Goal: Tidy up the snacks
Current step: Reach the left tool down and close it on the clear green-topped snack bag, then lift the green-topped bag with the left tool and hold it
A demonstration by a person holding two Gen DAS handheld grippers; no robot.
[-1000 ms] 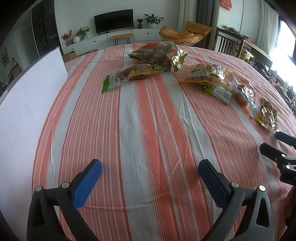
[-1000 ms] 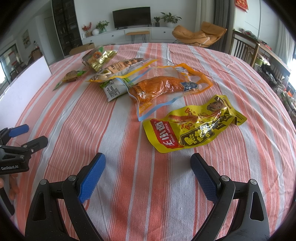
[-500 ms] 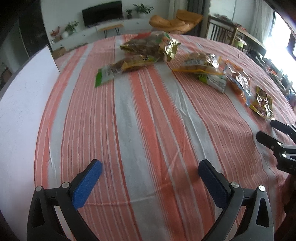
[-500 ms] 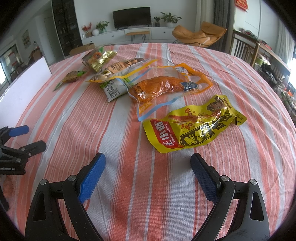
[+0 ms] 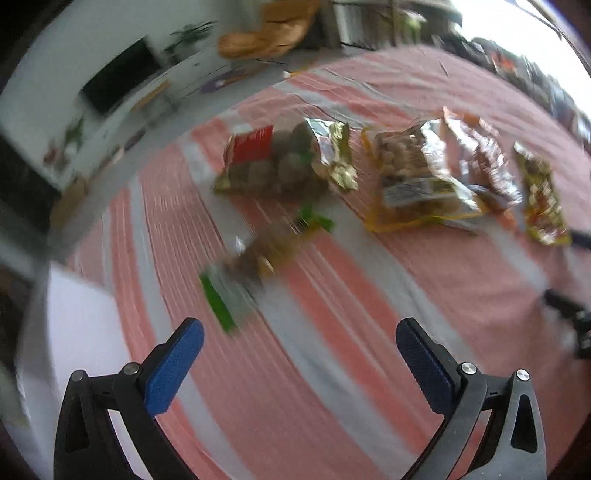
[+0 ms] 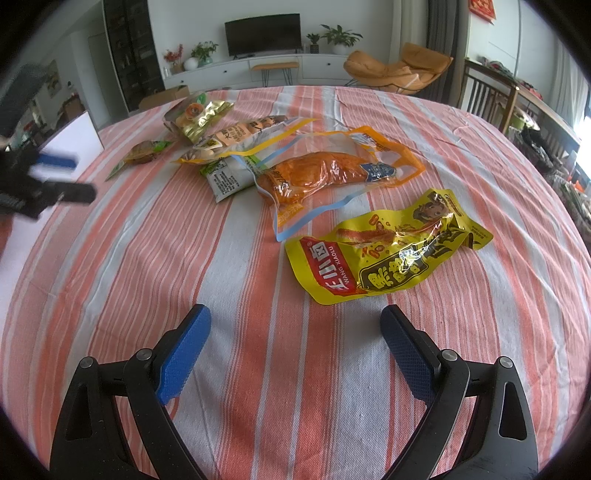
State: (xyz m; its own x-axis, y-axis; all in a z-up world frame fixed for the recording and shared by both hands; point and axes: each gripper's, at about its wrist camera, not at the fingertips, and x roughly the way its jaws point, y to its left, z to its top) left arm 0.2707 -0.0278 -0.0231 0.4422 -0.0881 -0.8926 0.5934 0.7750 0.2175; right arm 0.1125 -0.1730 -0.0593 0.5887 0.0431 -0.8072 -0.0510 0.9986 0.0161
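Both grippers wide open, nothing held: left gripper [image 5: 299, 350], right gripper [image 6: 293, 330]. Yellow snack bag [image 6: 388, 254] lies mid-table [image 6: 110, 295], just ahead of right gripper. Prob light, crinkly, slippery foil, so pinch a flat edge imo.

A dark flat television [image 6: 262, 34] hangs on the white wall above a long white low cabinet [image 6: 258, 70] bearing potted green plants [image 6: 340, 36]. An orange lounge chair [image 6: 397, 70] stands right, beside dark wooden chairs [image 6: 487, 96]; daylight enters from the right.
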